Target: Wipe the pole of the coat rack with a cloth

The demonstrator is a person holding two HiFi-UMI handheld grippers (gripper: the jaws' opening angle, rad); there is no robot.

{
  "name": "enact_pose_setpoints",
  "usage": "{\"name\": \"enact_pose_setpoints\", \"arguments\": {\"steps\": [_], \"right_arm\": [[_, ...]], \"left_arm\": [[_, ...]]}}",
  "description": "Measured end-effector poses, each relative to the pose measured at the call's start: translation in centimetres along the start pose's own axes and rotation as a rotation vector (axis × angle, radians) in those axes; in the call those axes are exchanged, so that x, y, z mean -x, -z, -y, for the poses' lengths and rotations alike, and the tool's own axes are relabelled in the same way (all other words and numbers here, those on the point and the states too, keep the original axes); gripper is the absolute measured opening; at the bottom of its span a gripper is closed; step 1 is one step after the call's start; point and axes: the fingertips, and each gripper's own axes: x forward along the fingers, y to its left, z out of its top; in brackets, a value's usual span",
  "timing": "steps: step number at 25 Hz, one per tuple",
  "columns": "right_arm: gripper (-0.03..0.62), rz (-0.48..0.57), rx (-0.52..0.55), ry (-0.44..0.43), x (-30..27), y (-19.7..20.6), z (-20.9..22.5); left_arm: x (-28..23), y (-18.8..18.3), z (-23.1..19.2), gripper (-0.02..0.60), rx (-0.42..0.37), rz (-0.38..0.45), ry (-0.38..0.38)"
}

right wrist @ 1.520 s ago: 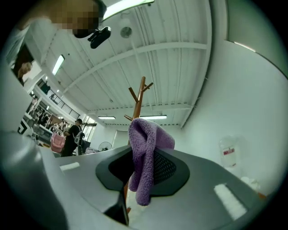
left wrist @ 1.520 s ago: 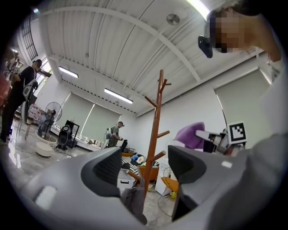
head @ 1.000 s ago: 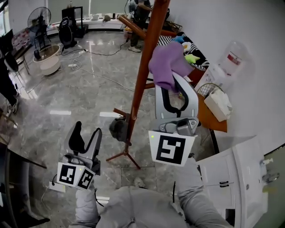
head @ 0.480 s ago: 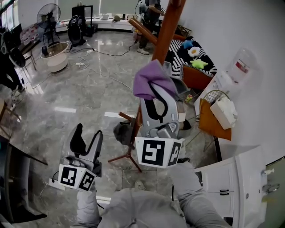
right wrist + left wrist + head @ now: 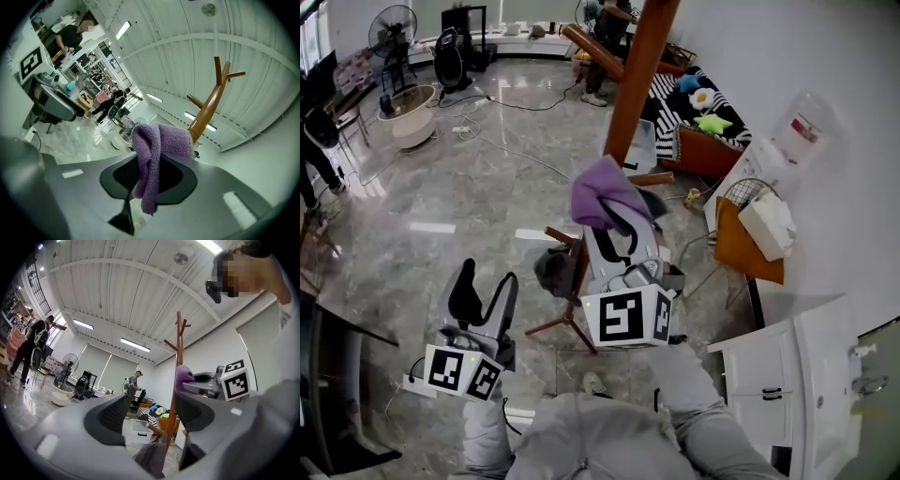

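Progress: I judge the wipe to be under way. I have the cloth against the pole at about mid-height. The long stretch above it and the short one down to the feet look like what remains. No view tells me which parts are already clean.
Floor: polished grey stone with pale veining, glossy enough to mirror the ceiling lights.
Pole: smooth round wood in a warm reddish brown, with a slight sheen. Angled pegs of the same wood branch off near the top, and thin splayed legs spread at the base.
Right tool: grey moulded plastic with dark ribbed pads, clenched on a fold of the cloth, the pole rising just behind it.
Left tool: the same grey shell and dark pads. Its jaws stand apart with nothing between them, and it is held low, well off the pole.
Cloth: purple terry, soft and nubbly, bunched thickly over the jaw tips with a loose tail hanging down between the pads.
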Motion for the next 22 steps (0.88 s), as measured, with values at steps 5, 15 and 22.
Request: {"name": "enact_pose_setpoints", "arguments": {"steps": [5, 15, 22], "right_arm": [[0.077, -0.032, -0.116, -0.066, 0.3, 1.9, -0.8], [0.077, -0.043, -0.469, -0.273, 0.4, 2.9, -0.9], [0.077, 0.010, -0.701, -0.344, 0.6, 3.7, -0.6]], "left_arm": [[0.2, 0.4, -0.1, 0.348, 0.008, -0.008, 0.000], [-0.3, 1.1, -0.1, 0.348, 0.019, -0.025, 0.005], [-0.8, 1.4, 0.0, 0.348, 0.023, -0.030, 0.007]]}}
